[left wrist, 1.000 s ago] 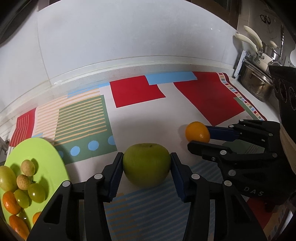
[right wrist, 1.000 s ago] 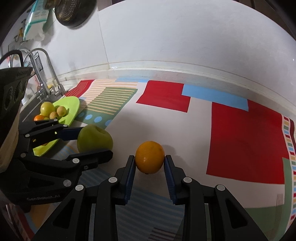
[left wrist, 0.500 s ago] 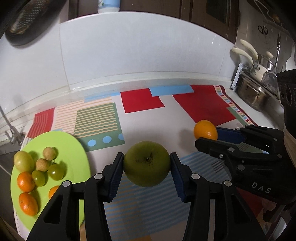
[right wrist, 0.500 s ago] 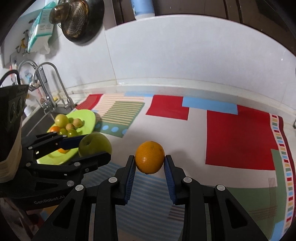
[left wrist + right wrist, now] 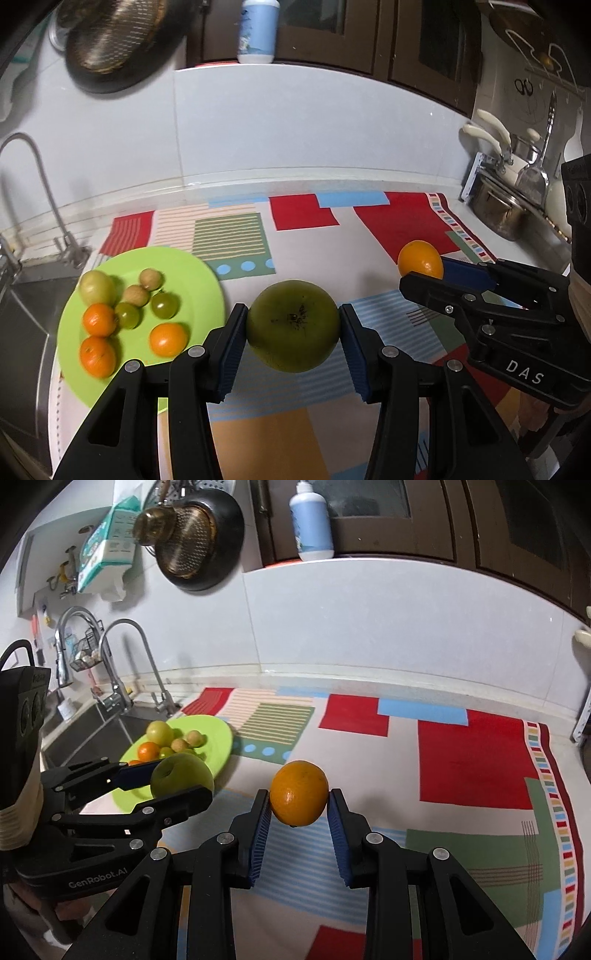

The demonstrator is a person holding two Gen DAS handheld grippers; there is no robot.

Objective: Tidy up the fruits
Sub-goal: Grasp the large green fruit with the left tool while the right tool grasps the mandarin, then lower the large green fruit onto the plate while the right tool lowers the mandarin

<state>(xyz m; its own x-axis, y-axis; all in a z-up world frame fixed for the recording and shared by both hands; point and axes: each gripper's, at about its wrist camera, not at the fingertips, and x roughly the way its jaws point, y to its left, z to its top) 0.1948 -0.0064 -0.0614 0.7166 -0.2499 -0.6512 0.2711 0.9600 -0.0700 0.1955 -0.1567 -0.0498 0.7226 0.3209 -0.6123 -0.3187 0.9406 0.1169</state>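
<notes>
My left gripper (image 5: 293,332) is shut on a green apple (image 5: 293,325) and holds it in the air above the patterned mat. My right gripper (image 5: 298,803) is shut on an orange (image 5: 299,792), also lifted. In the left wrist view the right gripper (image 5: 428,271) with the orange (image 5: 420,258) is to the right. In the right wrist view the left gripper (image 5: 173,781) with the apple (image 5: 181,777) is to the left. A lime green plate (image 5: 192,273) with several small fruits lies at the left; it also shows in the right wrist view (image 5: 218,738).
A colourful patterned mat (image 5: 306,236) covers the counter. A sink (image 5: 92,731) with taps (image 5: 122,664) lies left of the plate. Pots (image 5: 498,210) stand at the far right. A tiled wall (image 5: 295,122) runs behind, with a bottle (image 5: 257,29) on its ledge.
Both grippers have risen from the mat, carrying the apple and the orange. More of the plate, sink and wall has come into view.
</notes>
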